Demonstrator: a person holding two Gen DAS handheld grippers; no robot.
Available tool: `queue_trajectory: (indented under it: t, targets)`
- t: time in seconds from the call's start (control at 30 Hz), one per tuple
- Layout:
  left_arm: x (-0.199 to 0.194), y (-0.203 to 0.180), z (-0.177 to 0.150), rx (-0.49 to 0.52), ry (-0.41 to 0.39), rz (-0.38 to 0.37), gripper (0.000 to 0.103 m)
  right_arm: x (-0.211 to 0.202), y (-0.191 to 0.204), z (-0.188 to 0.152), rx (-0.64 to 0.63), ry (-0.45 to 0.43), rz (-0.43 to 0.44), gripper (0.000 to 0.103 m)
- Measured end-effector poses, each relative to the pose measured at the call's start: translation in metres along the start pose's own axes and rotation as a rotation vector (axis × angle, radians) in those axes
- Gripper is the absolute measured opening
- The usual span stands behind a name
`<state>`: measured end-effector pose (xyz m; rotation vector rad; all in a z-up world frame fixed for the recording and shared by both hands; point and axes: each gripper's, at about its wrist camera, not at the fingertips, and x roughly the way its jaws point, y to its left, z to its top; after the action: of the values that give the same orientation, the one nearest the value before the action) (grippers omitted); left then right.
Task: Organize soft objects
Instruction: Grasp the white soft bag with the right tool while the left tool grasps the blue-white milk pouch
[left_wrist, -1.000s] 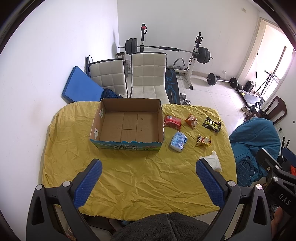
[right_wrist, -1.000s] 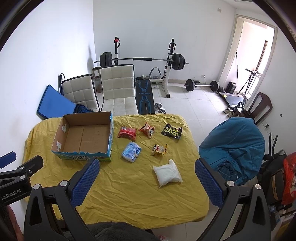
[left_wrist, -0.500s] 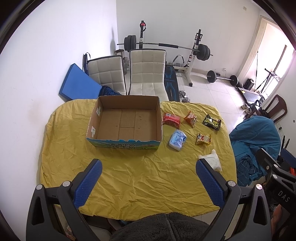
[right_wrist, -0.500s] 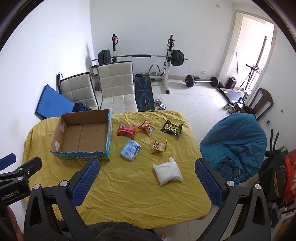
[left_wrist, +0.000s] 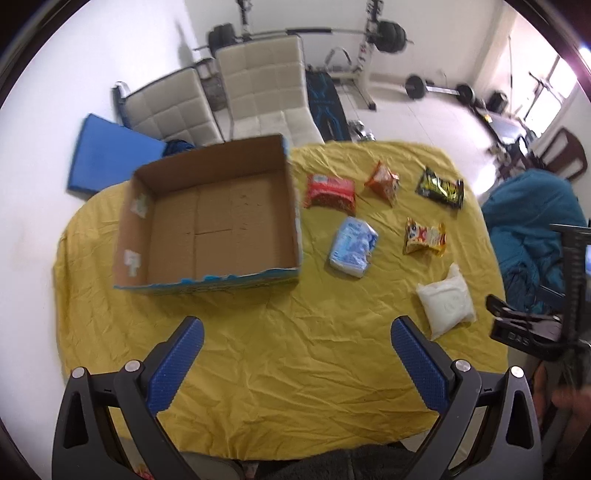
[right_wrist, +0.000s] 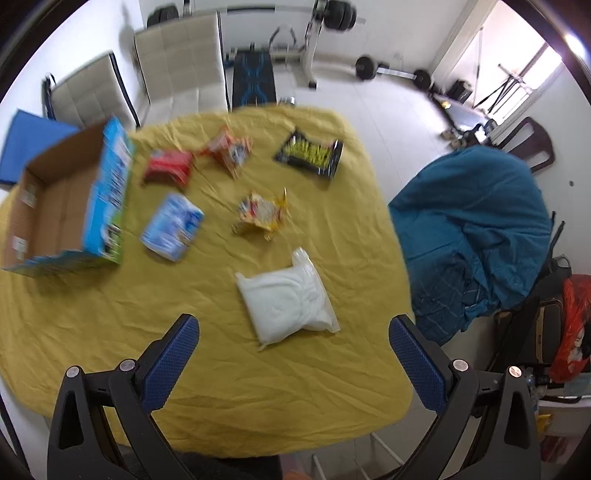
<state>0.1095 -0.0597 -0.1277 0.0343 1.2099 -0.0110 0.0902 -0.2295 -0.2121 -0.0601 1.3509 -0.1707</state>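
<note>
An open empty cardboard box (left_wrist: 218, 218) (right_wrist: 62, 206) stands on the yellow-covered table (left_wrist: 295, 369) (right_wrist: 110, 332). To its right lie a red packet (left_wrist: 330, 189) (right_wrist: 168, 167), an orange packet (left_wrist: 384, 181) (right_wrist: 229, 149), a black-and-yellow packet (left_wrist: 440, 187) (right_wrist: 309, 154), a yellow snack packet (left_wrist: 424, 236) (right_wrist: 262, 213), a light blue pack (left_wrist: 353, 246) (right_wrist: 171, 227) and a white pouch (left_wrist: 445, 304) (right_wrist: 288, 302). My left gripper (left_wrist: 291, 363) is open above the table's front. My right gripper (right_wrist: 291, 360) is open above the table, just short of the white pouch.
Two white chairs (left_wrist: 266, 81) and a blue mat (left_wrist: 107, 155) stand behind the table. A weight bench and barbells (left_wrist: 369, 48) fill the back of the room. A teal-covered chair (right_wrist: 476, 229) stands right of the table.
Both grippers have moved forward and down towards the table. The box and packets look larger. The right view now centres on the white pouch. Both grippers stay open.
</note>
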Motion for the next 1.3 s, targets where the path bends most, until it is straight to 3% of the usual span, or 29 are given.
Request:
queue_trajectory:
  t: [0.2,0.33,0.5,0.8,0.9,0.97,1.07,1.3]
  targets:
    - [0.094,-0.047,0.029,0.126,0.128,-0.005,0.103,0.142,-0.011,0.012,-0.027,0.209,0.049,0.103]
    - [0.154,-0.074,0.056,0.183,0.213,-0.007,0.103,0.196,-0.001,0.008,-0.097,0.303,0.105,0.103]
    - [0.226,-0.100,0.085,0.225,0.336,-0.006,0.103,0.220,0.005,0.003,-0.143,0.318,0.107,0.103]
    - [0.324,-0.120,0.096,0.306,0.504,0.045,0.101,0.239,-0.009,0.004,-0.136,0.367,0.132,0.101]
    - [0.345,-0.119,0.091,0.311,0.556,0.037,0.083,0.247,-0.010,0.015,-0.137,0.374,0.109,0.101]
    - [0.351,-0.116,0.085,0.297,0.578,0.013,0.063,0.254,-0.003,0.020,-0.136,0.371,0.091,0.099]
    - [0.346,-0.112,0.077,0.260,0.584,-0.045,0.054,0.252,-0.001,0.020,-0.118,0.363,0.083,0.090]
    - [0.316,-0.099,0.049,0.191,0.525,-0.028,0.043,0.239,-0.015,0.020,-0.063,0.336,0.107,0.074]
